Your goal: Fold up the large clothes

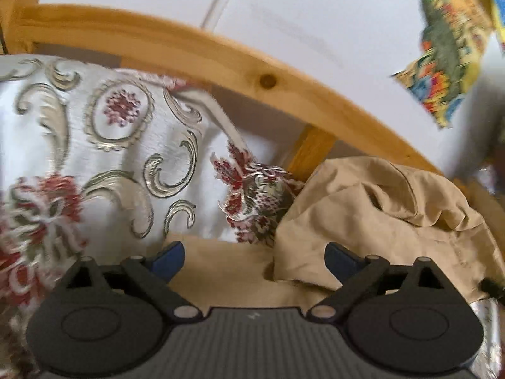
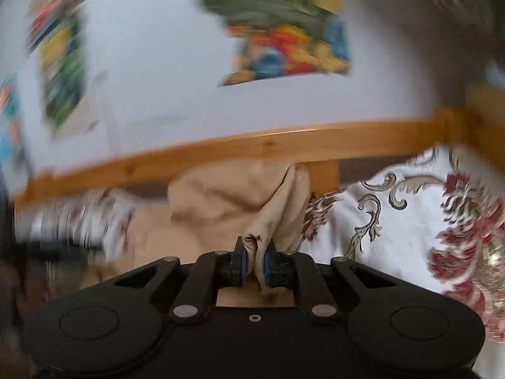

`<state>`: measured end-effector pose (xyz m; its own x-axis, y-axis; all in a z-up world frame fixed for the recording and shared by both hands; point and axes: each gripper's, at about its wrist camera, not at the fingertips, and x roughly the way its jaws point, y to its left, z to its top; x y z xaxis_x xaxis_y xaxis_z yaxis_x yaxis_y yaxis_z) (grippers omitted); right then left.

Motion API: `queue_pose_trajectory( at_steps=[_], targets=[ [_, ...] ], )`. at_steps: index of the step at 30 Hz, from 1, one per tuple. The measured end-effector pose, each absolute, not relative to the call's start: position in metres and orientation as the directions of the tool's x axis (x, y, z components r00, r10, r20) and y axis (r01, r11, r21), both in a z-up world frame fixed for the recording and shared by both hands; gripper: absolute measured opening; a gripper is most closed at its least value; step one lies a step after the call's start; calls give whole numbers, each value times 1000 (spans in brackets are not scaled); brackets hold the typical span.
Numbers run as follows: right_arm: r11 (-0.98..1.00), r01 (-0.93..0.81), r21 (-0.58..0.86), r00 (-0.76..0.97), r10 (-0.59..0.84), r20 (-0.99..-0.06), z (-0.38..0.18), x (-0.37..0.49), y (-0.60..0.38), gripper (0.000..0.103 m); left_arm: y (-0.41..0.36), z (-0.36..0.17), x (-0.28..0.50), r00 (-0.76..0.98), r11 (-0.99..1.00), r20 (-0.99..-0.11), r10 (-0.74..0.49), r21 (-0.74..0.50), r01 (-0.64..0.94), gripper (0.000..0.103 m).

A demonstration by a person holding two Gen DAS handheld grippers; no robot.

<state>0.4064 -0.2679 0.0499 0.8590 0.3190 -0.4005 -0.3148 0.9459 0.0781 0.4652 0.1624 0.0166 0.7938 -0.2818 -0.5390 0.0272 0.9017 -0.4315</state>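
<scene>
A tan garment [image 1: 378, 221] lies crumpled on the bed, bunched against the wooden rail. In the left wrist view my left gripper [image 1: 254, 259] hangs just above a flat part of the cloth, jaws wide apart and nothing between them. In the right wrist view the tan garment [image 2: 221, 202] rises in a taut fold toward my right gripper [image 2: 255, 263], whose blue pads are shut on a pinched edge of it. The rest of the cloth heaps up behind the grip, under the rail.
A white bedspread [image 1: 104, 145] with red flowers and silver scrolls covers the bed on both sides of the garment. A wooden bed rail [image 2: 252, 145] runs along the far side before a white wall. Colourful posters [image 2: 284, 41] hang on that wall.
</scene>
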Motion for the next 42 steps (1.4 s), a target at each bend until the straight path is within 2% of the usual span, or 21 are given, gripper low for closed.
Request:
queue_pose_trajectory(
  at_steps=[3, 6, 9, 11, 15, 16, 21, 25, 27, 28, 29, 30, 31, 32, 34, 37, 40, 42],
  targets=[
    [931, -360, -55, 870, 314, -381, 41, 372, -258, 11, 169, 28, 444, 782, 862, -507, -363, -501, 75, 98],
    [925, -371, -85, 865, 310, -395, 30, 357, -254, 12, 166, 39, 435, 742, 782, -467, -482, -611, 123, 98],
    [918, -384, -103, 858, 313, -408, 18, 345, -252, 13, 143, 45, 431, 685, 737, -454, -569, -651, 181, 98],
    [918, -387, -81, 849, 321, -420, 10, 336, -254, 16, 125, 46, 431, 640, 711, -450, -623, -666, 223, 99],
    [937, -350, 10, 834, 316, -452, -6, 319, -261, 19, 91, 41, 438, 580, 596, -363, -729, -754, 277, 102],
    [941, -337, 30, 831, 312, -461, -9, 316, -262, 19, 84, 40, 442, 567, 573, -350, -745, -771, 278, 102],
    [951, -306, 45, 822, 287, -492, -11, 300, -264, 21, 68, 42, 452, 543, 548, -390, -743, -821, 159, 102],
    [930, -364, 57, 791, 341, -508, -7, 273, -272, 25, 71, 42, 444, 564, 602, -425, -708, -780, 168, 101],
    [904, -421, 75, 757, 395, -521, -7, 258, -275, 25, 77, 39, 442, 547, 619, -468, -694, -776, 122, 88],
    [889, -449, 84, 737, 422, -527, -7, 250, -275, 25, 80, 35, 444, 539, 622, -488, -686, -778, 87, 72],
    [870, -483, 99, 713, 456, -533, -6, 244, -273, 25, 82, 30, 447, 526, 626, -514, -678, -778, 48, 51],
    [847, -519, 113, 684, 491, -540, -6, 239, -269, 25, 86, 26, 448, 519, 624, -524, -675, -781, 23, 41],
    [834, -540, 114, 667, 506, -547, -7, 237, -262, 25, 88, 25, 449, 520, 619, -526, -673, -786, 6, 20],
    [820, -560, 116, 650, 522, -553, -8, 238, -253, 25, 90, 26, 452, 523, 615, -529, -668, -788, -12, 13],
    [809, -568, 153, 636, 549, -543, -10, 248, -236, 25, 91, 33, 456, 541, 605, -519, -661, -796, -23, 7],
    [798, -544, 261, 591, 585, -556, -17, 281, -214, 25, 91, 49, 462, 551, 589, -491, -675, -808, 2, 5],
    [775, -511, 371, 511, 621, -594, -31, 329, -201, 25, 94, 64, 459, 556, 579, -438, -706, -809, 98, 5],
    [788, -493, 369, 533, 608, -588, -35, 357, -202, 25, 98, 69, 453, 543, 565, -395, -741, -804, 185, 5]
  ],
)
